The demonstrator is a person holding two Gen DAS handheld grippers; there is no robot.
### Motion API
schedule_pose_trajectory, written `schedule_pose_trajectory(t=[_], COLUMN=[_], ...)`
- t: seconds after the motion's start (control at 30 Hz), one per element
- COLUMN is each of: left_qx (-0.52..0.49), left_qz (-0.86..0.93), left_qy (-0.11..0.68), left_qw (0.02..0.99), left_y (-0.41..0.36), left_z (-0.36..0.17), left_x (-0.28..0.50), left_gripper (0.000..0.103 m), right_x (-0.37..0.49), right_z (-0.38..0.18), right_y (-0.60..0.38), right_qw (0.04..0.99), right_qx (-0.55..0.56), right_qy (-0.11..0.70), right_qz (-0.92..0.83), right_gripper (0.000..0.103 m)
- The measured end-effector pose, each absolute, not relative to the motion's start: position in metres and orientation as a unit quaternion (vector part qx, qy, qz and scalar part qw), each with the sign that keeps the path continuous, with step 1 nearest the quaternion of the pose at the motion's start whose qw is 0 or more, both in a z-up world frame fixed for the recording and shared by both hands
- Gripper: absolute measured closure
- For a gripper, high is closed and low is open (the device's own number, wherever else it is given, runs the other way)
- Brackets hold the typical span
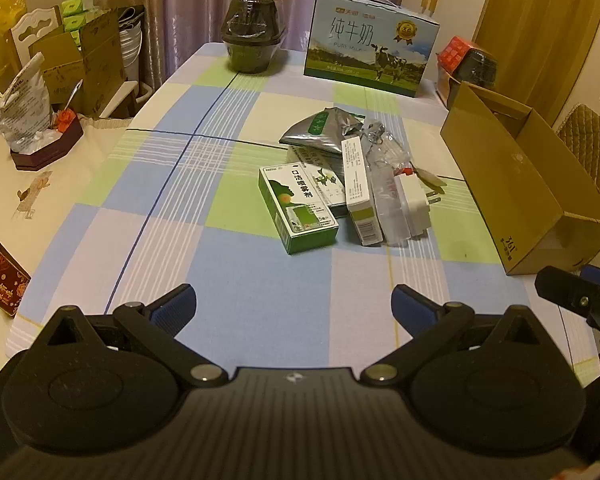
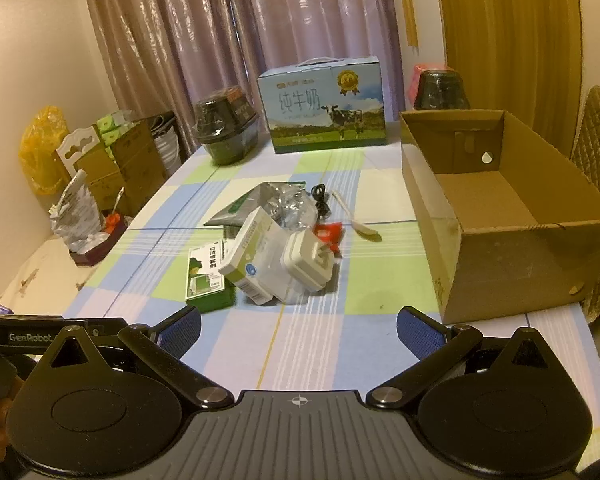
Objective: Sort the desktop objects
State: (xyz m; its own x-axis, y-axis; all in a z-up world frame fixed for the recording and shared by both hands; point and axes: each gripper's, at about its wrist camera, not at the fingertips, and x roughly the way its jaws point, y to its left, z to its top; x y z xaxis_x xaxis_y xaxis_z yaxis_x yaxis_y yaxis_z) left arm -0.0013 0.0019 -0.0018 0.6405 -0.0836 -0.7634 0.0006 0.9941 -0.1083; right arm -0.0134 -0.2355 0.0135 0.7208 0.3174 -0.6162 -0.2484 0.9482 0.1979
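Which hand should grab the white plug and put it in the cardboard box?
Probably the right gripper. The white plug sits on the pile's right side, just ahead of it, and the open cardboard box is on that side too. Both grippers are open and empty.

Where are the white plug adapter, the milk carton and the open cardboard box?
white plug adapter [image 2: 306, 266]: right wrist view, on its front face.
milk carton [image 2: 324, 108]: right wrist view, on its printed front.
open cardboard box [image 2: 512, 268]: right wrist view, on its near outer wall.
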Motion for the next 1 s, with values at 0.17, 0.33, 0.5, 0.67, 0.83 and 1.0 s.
schedule_pose_trajectory(t=[0.17,0.33,0.5,0.67,0.83,1.0], left_qx=[-0.054,-0.062,-0.068,-0.07,-0.071,-0.068], left_qz=[-0.025,-0.026,-0.026,-0.023,-0.02,-0.023], left_qy=[0.423,0.423,0.424,0.427,0.428,0.428], left_qw=[0.904,0.904,0.903,0.901,0.901,0.901], left_y=[0.004,0.007,0.01,0.012,0.016,0.019], left_z=[-0.003,-0.005,-0.005,-0.006,-0.01,-0.011], left_x=[-0.002,-0.004,-0.003,0.0,0.006,0.016], left_gripper=[0.001,0.001,0.001,0.001,0.001,0.001], right_x=[-0.014,-0.016,-0.015,-0.012,-0.01,0.001], right_z=[0.013,0.013,0.011,0.009,0.007,0.003], right_y=[-0.238,-0.236,-0.233,-0.234,-0.233,-0.231], right_qw=[0.933,0.936,0.934,0.932,0.932,0.927], right_qx=[0.048,0.035,0.025,0.034,0.04,0.045], right_qy=[0.328,0.321,0.326,0.331,0.329,0.34], right_qz=[0.139,0.141,0.144,0.145,0.147,0.15], right_gripper=[0.002,0.002,0.002,0.002,0.002,0.002])
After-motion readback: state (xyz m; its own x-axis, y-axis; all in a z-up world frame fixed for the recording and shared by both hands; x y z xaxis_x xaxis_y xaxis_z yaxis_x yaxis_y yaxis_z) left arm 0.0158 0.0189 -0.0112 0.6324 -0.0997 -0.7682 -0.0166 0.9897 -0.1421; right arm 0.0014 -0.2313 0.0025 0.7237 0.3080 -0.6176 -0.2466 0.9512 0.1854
